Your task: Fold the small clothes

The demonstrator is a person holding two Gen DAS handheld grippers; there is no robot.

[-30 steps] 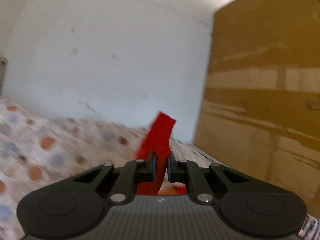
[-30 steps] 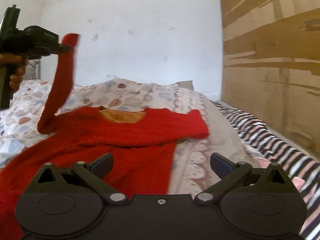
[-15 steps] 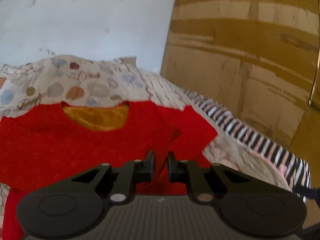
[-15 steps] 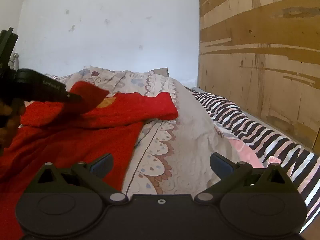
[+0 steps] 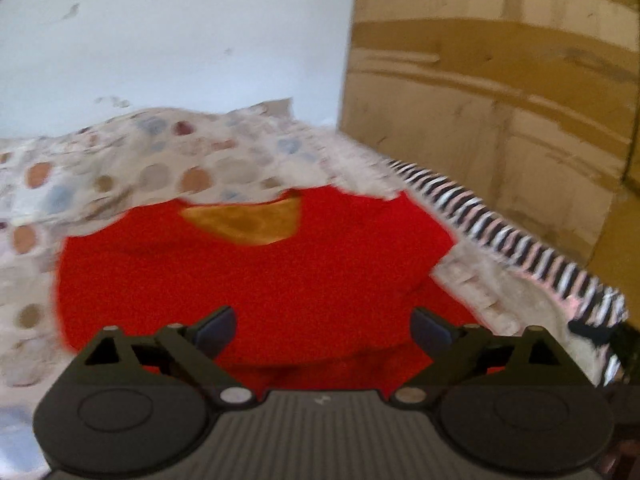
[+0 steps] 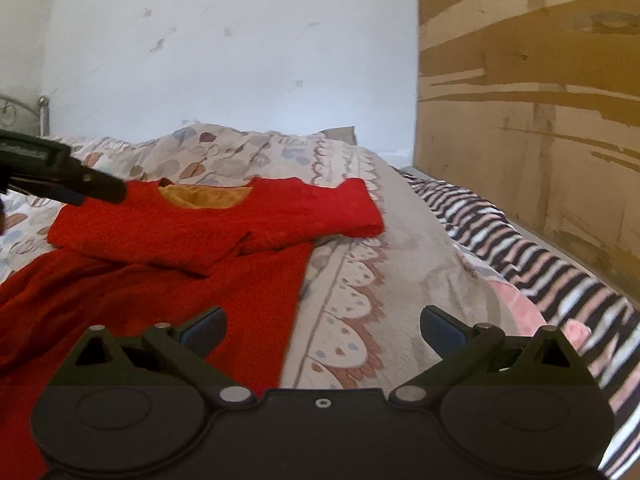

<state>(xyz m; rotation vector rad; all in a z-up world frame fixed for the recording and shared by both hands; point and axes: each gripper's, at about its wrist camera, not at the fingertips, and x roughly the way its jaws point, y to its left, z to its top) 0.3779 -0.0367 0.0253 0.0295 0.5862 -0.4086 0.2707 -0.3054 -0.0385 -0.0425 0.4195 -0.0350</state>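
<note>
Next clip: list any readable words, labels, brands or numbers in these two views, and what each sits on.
No text can be read in either view.
Left gripper: a small pale mark on its ribbed body, too small and blurred to read.
Red garment, patterned bedding and cardboard: no lettering visible.

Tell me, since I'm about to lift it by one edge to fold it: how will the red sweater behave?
The red sweater is probably floppy: it already lies creased and doubled over on the bedspread. Its fuzzy knit likely grips rather than slips. It should sag, not hold shape.
</note>
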